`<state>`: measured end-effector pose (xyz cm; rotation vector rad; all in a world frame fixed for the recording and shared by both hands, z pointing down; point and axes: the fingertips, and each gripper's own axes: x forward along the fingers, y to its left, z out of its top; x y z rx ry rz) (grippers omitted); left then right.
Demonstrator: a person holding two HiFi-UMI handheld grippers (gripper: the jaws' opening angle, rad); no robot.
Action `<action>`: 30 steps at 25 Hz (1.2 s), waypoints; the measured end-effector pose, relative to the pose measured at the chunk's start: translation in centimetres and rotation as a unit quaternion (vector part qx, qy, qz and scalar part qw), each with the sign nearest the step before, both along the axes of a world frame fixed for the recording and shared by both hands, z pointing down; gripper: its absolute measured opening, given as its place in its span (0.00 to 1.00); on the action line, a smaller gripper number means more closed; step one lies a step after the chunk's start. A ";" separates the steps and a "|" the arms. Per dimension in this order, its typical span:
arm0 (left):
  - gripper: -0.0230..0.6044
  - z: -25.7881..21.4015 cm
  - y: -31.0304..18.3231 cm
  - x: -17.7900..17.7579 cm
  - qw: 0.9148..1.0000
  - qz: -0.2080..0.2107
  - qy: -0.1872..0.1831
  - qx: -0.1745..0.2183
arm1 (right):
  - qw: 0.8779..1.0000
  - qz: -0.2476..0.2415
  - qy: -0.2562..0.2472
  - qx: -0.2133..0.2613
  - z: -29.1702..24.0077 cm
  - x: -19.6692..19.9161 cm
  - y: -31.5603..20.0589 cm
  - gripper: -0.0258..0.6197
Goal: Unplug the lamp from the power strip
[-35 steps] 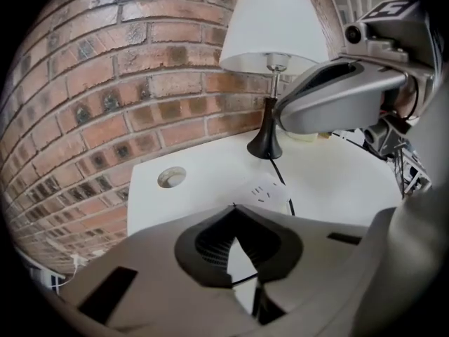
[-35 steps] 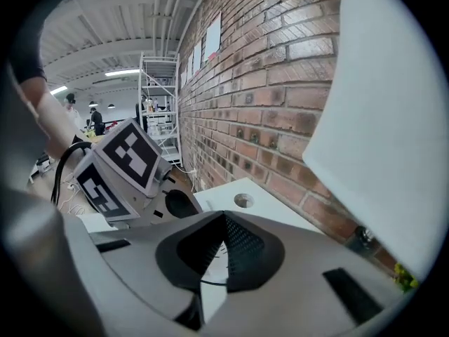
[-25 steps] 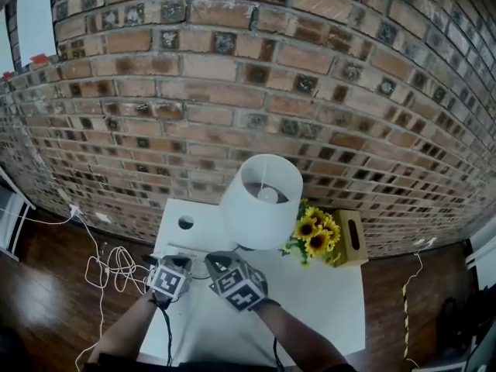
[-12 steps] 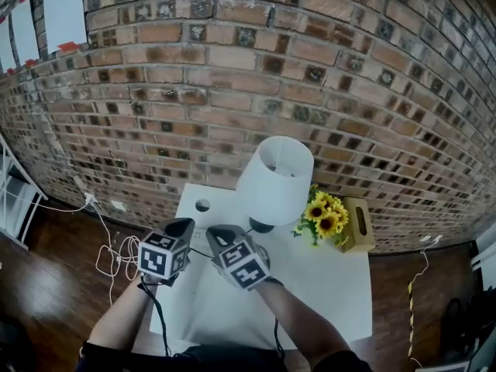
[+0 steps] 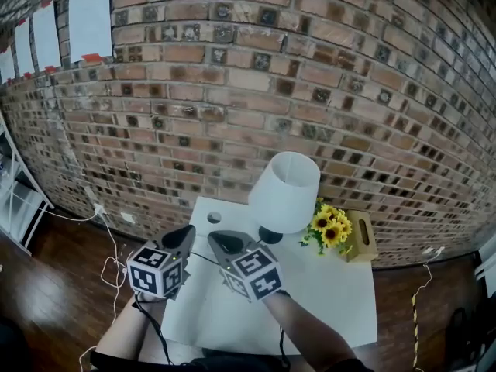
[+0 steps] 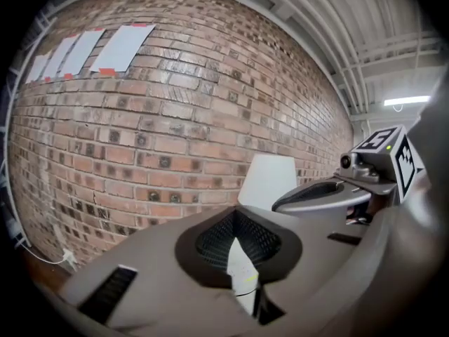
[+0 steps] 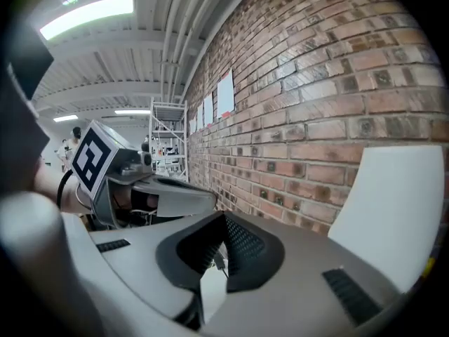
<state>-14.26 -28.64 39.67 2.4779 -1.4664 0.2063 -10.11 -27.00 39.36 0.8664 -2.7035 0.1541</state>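
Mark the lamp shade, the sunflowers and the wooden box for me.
lamp shade (image 5: 285,196), head view, middle of its white outer wall.
sunflowers (image 5: 333,231), head view, on a yellow bloom.
wooden box (image 5: 361,239), head view, on its top face.

Grey left gripper (image 5: 188,233) and right gripper (image 5: 218,239) — black-white marker cubes (image 5: 155,271), black cables (image 5: 157,329).

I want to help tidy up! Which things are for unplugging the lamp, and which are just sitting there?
For the job:
- lamp
- left gripper
- right gripper
- the power strip, which can't be seen in these views

Just lying about:
- sunflowers
- wooden box
- papers on the wall
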 end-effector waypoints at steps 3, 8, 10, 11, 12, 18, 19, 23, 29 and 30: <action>0.05 -2.5 1.3 -0.4 0.999 -0.003 0.032 0.026 | 0.999 0.003 -0.039 0.005 -2.5 0.1 0.9 0.02; 0.05 -5.3 2.8 -0.8 0.996 -0.009 0.069 0.055 | 0.997 -0.007 -0.075 0.009 -4.7 0.3 2.6 0.02; 0.05 -5.9 3.3 -0.6 0.995 -0.009 0.077 0.058 | 0.997 -0.012 -0.078 0.014 -5.2 0.5 3.0 0.02; 0.05 -6.1 3.6 -0.4 0.995 -0.010 0.078 0.060 | 0.997 -0.015 -0.081 0.015 -5.4 0.7 3.2 0.02; 0.05 -6.3 3.9 -0.2 0.995 -0.011 0.076 0.061 | 0.996 -0.017 -0.084 0.017 -5.6 0.9 3.4 0.02; 0.05 -6.9 5.4 1.0 0.996 -0.028 0.064 0.063 | 0.992 -0.035 -0.123 0.007 -7.0 2.8 4.6 0.02; 0.05 -7.1 5.6 1.2 0.995 -0.032 0.064 0.062 | 0.990 -0.039 -0.134 -0.004 -7.1 3.2 4.9 0.02; 0.05 -7.6 7.0 2.6 0.994 -0.052 0.069 0.062 | 0.989 -0.059 -0.138 -0.018 -7.1 5.4 6.4 0.02; 0.05 -7.8 9.8 6.0 0.991 -0.082 0.087 0.054 | 0.983 -0.100 -0.152 -0.034 -6.9 9.3 9.0 0.02; 0.04 -7.7 10.3 6.5 0.991 -0.087 0.088 0.053 | 0.980 -0.106 -0.163 -0.044 -6.9 10.0 9.4 0.02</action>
